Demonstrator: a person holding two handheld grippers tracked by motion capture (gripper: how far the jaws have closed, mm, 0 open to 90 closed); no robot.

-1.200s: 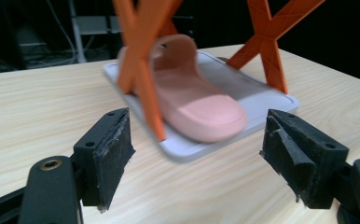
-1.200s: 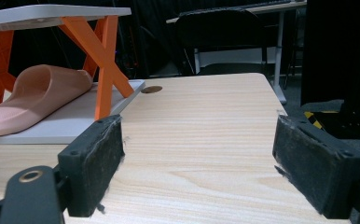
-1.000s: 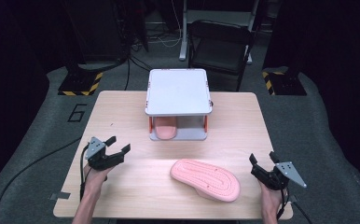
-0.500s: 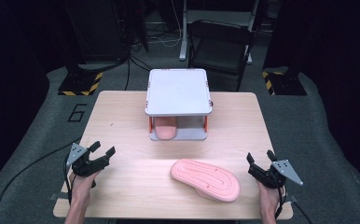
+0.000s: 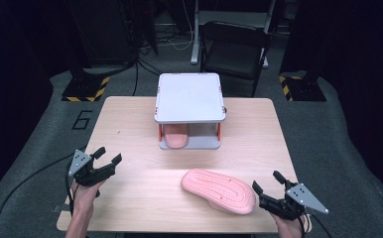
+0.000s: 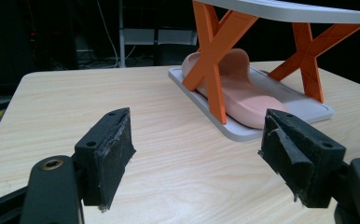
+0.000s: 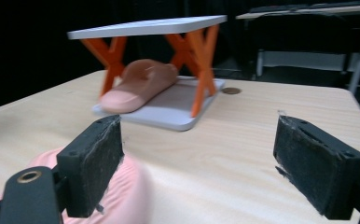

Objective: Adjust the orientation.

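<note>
High view: the loose pink slipper (image 5: 218, 190) is lying sole-up on the near right part of the tabletop (image 5: 130, 129), its long axis running from far left to near right, and its near right end is sitting just beside the right gripper (image 5: 267, 184). That gripper's fingers are standing spread apart with nothing between them, pointing left toward the slipper. In the right gripper view the slipper (image 7: 122, 196) is showing as a pink blur low beside the left finger. The left gripper (image 5: 107, 155) is hovering over the near left edge, well apart from the slipper, fingers likewise released and empty. The matching slipper (image 5: 174, 138) is resting under the small white rack (image 5: 189, 96) at the far middle. The right hand is plainly the nearer one for a pick-up.
</note>
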